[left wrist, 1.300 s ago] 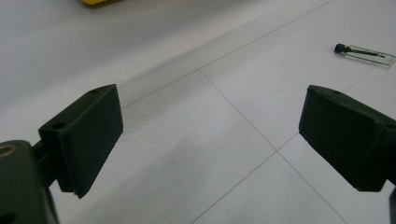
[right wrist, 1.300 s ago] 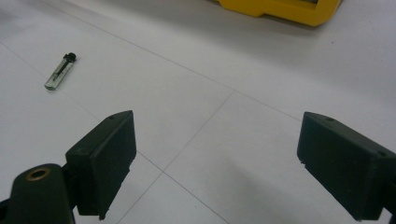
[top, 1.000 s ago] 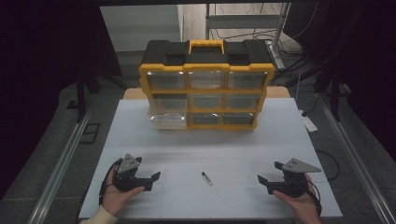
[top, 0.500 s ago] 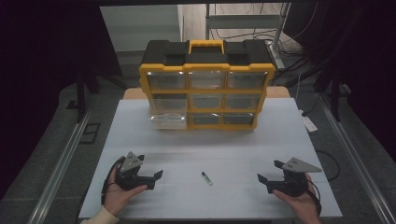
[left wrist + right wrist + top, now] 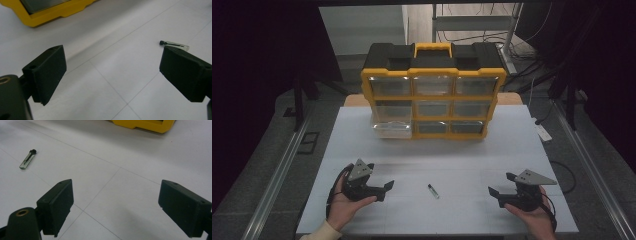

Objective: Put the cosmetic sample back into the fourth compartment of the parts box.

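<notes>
Vial position: small clear vial (image 5: 433, 191) with a black cap lies flat on the white counter (image 5: 462, 150), between the two claws and apart from both.
Left claw (image 5: 387, 188): released, jaws wide, nothing between them; the vial is ahead of it, just off its right jaw, and this claw looks the nearer one.
Right claw (image 5: 493, 193): also released and empty; the vial is farther off, ahead and to its left.
Long axis: runs roughly away from the person, cap at the far end, so it lies across the line joining the claws.
Organizer (image 5: 432, 90): yellow drawer box, well beyond both claws.
Likely next move: left claw reaches sideways to the vial.
</notes>
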`<control>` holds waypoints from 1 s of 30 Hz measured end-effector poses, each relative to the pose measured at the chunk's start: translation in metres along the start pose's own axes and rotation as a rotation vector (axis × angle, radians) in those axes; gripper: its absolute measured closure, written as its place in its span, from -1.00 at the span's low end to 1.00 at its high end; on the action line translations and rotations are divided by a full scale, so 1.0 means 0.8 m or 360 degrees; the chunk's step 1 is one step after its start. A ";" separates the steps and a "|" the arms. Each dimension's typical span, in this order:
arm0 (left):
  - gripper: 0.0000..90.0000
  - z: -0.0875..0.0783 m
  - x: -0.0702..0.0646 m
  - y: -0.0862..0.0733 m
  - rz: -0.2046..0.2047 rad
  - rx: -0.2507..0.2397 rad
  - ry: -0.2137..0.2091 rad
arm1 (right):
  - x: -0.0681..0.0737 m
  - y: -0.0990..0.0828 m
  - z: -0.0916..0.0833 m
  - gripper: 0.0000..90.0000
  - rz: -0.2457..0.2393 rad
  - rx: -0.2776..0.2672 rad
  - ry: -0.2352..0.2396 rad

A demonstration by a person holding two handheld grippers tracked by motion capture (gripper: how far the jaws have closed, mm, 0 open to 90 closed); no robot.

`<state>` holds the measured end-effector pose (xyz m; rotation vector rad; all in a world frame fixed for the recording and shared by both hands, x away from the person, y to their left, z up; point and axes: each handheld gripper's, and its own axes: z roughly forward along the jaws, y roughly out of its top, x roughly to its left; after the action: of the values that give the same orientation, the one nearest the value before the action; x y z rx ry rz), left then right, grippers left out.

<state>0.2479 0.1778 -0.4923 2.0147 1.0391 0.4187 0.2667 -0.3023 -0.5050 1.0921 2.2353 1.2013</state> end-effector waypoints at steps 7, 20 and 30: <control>-0.81 0.009 -0.008 0.017 0.0039 0.0039 -0.0046 | -0.002 -0.002 -0.001 -0.70 0.0010 0.0006 -0.0011; -0.82 0.021 -0.027 0.040 0.0105 0.0064 -0.0078 | -0.003 -0.003 0.002 -0.70 0.0012 0.0023 -0.0019; -0.82 0.027 -0.033 0.051 0.0094 0.0077 -0.0110 | -0.004 -0.004 0.003 -0.70 0.0009 0.0031 -0.0017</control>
<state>0.2666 0.1322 -0.4720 2.0922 0.9577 0.3557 0.2688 -0.3049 -0.5091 1.1107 2.2420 1.1753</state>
